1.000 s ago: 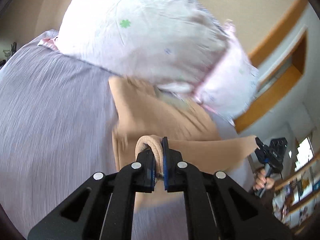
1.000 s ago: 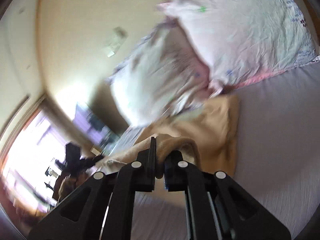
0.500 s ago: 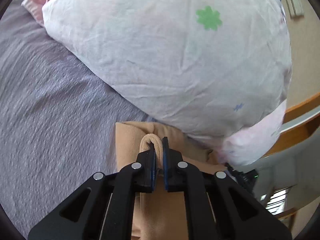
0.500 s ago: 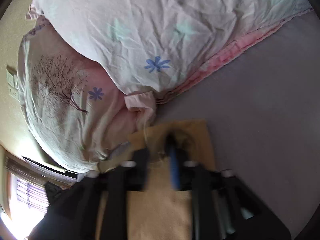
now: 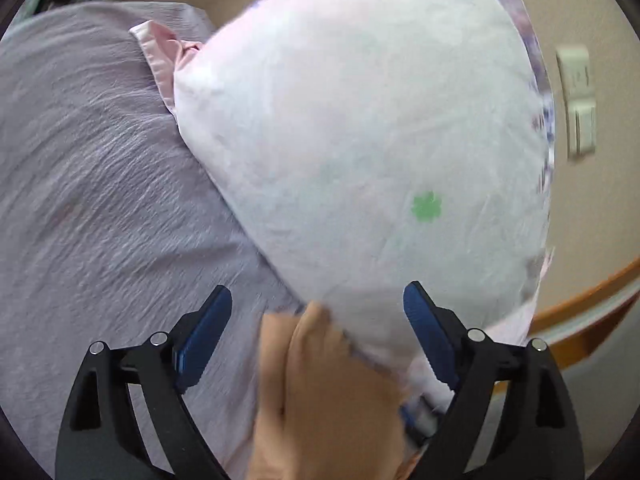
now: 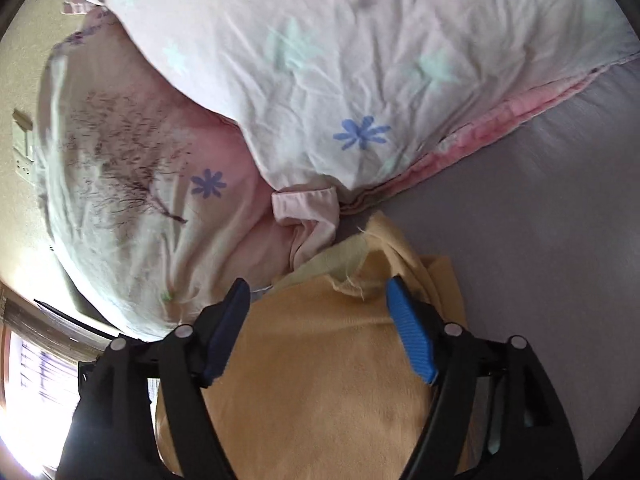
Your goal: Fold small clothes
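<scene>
Both tongs (image 5: pixel 316 332) (image 6: pixel 318 320) spread, tan garment (image 6: pixel 320 380) edge tucked under pillow (image 5: pixel 360 140)

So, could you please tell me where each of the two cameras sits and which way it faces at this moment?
Left wrist: sits on the left gripper, looking along its open fingers at the white pillow, the tan garment and the grey bedsheet.
Right wrist: sits on the right gripper, also open, looking down over the tan garment toward the pillows and bedsheet.
Shared: garment, flower-print pillow, bedsheet.
</scene>
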`<state>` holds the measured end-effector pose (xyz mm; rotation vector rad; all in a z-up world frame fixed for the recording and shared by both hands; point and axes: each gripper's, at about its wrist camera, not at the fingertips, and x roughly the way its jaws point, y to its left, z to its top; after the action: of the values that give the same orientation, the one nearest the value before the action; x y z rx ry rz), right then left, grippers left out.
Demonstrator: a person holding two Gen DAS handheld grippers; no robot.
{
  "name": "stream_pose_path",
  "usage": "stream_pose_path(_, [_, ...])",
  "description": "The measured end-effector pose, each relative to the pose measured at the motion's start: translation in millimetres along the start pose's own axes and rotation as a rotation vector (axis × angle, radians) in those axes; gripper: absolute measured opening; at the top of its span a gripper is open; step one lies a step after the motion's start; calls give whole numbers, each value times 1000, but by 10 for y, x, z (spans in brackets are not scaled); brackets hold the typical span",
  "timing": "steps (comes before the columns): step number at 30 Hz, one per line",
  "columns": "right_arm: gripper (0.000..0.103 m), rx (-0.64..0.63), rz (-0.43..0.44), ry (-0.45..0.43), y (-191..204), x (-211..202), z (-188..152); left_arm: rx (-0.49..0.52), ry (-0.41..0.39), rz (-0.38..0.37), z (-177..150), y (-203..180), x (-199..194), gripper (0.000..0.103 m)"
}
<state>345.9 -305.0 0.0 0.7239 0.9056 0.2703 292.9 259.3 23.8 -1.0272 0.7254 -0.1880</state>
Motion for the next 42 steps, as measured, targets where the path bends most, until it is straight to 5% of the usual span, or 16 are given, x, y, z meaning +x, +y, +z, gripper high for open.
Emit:
stream_pose_path(3, [76, -34, 89, -24, 128, -306, -173, 150, 103, 87, -271, -117, -28, 86])
stream_pose_path(8, [80, -120, 146, 1, 329, -489, -412, 197, 263, 125, -714, -127, 248, 75])
stream_pose_path(14, [80, -178, 135, 27, 489, -529, -523, 223, 265, 148, -806, -221, 430, 69])
stream_pose_path(16, [81, -181, 139, 25, 482, -623, -517, 215, 262, 157, -826, -213, 492, 43])
stream_pose_path(17, [82, -181, 142, 23, 470, -631, -524, 170, 304, 150, -862, -166, 596, 17])
stream_pose_path(18, [82, -180, 145, 22, 453, -646, -531, 126, 293, 131, -892, -160, 663, 15])
stream_pose_path(23, [82, -183, 157, 24, 364, -775, -553, 52, 267, 85, -827, -332, 513, 12])
stream_pose_path(27, [82, -204, 168, -43, 289, -1077, -544, 136, 244, 71, -951, -1083, 474, 12])
stream_pose_path(32, [82, -158, 157, -120, 4, -1401, -509, 230, 293, 33, -1570, -2024, 940, 12])
stream_pose_path(37, [82, -76, 122, -134, -345, -1523, -506, 256, 509, 4, -2480, -2363, 1899, 18])
stream_pose_path(40, [82, -64, 88, -118, -474, -1588, -515, 132, 744, -158, -2848, -2294, 2342, 20])
stream_pose_path(42, [82, -72, 88, -112, -499, -1645, -506, 84, 761, -267, -2813, -2272, 2252, 23])
